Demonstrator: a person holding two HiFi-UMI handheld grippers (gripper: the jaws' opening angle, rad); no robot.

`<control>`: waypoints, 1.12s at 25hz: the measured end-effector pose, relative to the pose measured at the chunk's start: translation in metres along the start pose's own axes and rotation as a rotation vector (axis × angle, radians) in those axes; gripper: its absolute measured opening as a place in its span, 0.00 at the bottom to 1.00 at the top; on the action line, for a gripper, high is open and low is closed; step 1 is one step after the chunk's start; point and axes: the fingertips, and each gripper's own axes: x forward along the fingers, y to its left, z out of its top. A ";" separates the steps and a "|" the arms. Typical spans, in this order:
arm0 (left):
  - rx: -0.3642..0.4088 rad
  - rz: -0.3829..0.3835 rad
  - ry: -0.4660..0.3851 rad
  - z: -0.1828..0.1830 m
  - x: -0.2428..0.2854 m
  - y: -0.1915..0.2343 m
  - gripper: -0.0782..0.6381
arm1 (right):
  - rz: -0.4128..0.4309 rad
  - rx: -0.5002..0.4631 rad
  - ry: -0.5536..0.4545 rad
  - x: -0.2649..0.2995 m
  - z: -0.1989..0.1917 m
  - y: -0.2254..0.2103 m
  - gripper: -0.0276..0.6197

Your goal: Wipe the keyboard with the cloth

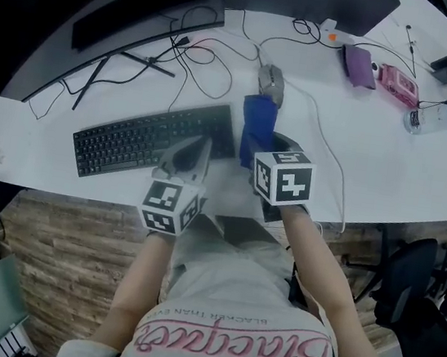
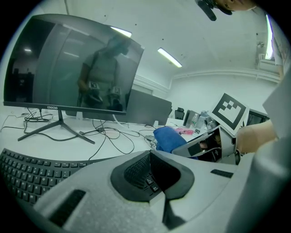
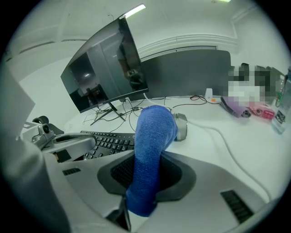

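Right gripper [image 3: 142, 191] clamps blue cloth [image 3: 152, 136] just right of keyboard [image 1: 142, 144]. Left gripper [image 1: 201, 147] closed, empty, over its right end. Mouse [image 1: 272, 82] and cables [image 1: 195, 54] lie farther back

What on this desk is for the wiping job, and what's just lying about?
For the job: blue cloth, held in the right gripper; black keyboard.
Lying about: mouse, monitor, plastic bottle, purple pouch.
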 end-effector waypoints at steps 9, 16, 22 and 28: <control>0.000 0.014 -0.039 0.010 -0.019 0.002 0.12 | 0.014 -0.023 -0.065 -0.019 0.021 0.018 0.21; 0.009 0.032 -0.093 0.028 -0.040 0.010 0.12 | 0.051 -0.017 -0.159 -0.041 0.038 0.038 0.21; 0.026 0.037 -0.143 0.046 -0.056 0.018 0.12 | 0.082 -0.021 -0.251 -0.059 0.056 0.059 0.21; 0.045 0.046 -0.187 0.062 -0.079 0.026 0.12 | 0.113 -0.065 -0.335 -0.078 0.075 0.088 0.21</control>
